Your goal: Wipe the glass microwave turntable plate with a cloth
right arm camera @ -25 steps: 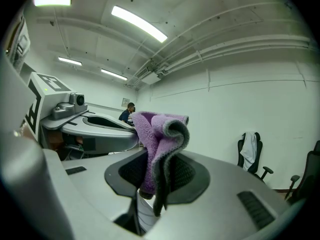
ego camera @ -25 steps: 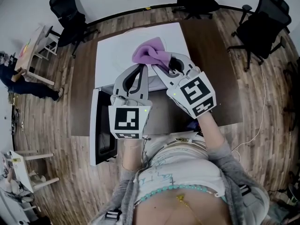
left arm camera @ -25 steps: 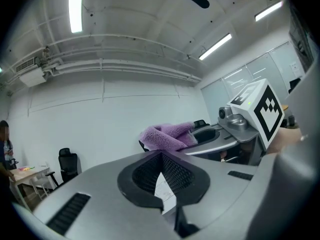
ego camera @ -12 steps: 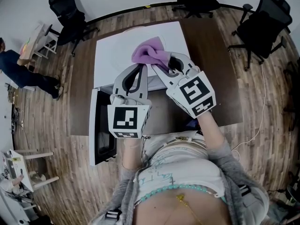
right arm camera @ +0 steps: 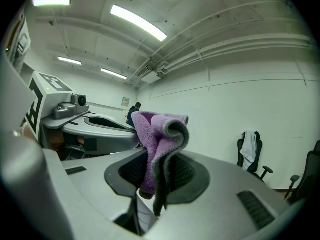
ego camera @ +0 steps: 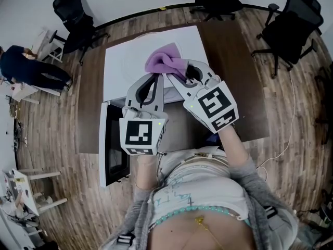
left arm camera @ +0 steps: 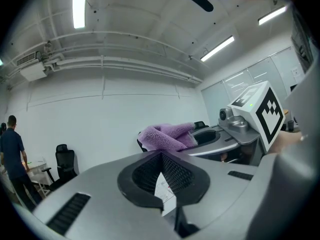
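Between right gripper fingers, purple cloth

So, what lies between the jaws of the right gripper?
The purple cloth, pinched there by the right gripper; the right gripper view shows it plainly.

Both the left grey plastic tongs and the right grey plastic tongs have black mesh-lined pad recesses and slotted vents. Each carries a white cube with black square markers and a green light. The person wears a grey knit cardigan sleeve, a white top with teal print and a teal bead chain.
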`<state>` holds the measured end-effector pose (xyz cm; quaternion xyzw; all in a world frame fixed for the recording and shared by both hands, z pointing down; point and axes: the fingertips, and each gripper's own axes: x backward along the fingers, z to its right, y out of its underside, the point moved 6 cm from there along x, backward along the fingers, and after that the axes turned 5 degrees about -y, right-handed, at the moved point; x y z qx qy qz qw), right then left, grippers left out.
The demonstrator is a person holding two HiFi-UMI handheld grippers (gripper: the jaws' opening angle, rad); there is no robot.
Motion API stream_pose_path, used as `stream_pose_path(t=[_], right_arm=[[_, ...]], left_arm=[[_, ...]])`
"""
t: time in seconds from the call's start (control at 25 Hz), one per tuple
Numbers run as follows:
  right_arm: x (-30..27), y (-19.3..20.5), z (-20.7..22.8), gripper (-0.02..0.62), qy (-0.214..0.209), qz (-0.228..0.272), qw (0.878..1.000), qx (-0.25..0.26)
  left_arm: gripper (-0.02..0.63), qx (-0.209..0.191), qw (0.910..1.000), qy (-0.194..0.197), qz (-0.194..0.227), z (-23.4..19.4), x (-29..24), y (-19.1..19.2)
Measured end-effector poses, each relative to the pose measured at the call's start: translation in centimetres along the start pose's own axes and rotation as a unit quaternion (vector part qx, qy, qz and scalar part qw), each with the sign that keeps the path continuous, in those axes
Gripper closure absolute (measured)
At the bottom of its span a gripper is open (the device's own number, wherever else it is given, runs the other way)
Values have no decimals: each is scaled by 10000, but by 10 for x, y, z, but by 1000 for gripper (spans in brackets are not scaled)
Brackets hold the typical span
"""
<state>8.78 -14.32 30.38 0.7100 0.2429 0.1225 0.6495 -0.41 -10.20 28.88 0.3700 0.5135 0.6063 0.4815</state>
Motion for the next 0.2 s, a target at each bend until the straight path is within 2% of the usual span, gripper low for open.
stream_pose_path(t=[0.2], right_arm=[[2,6,0,492,-9,-15,10000,-36]], left_arm=[[601,0,10000,24,-13,4,0,4]])
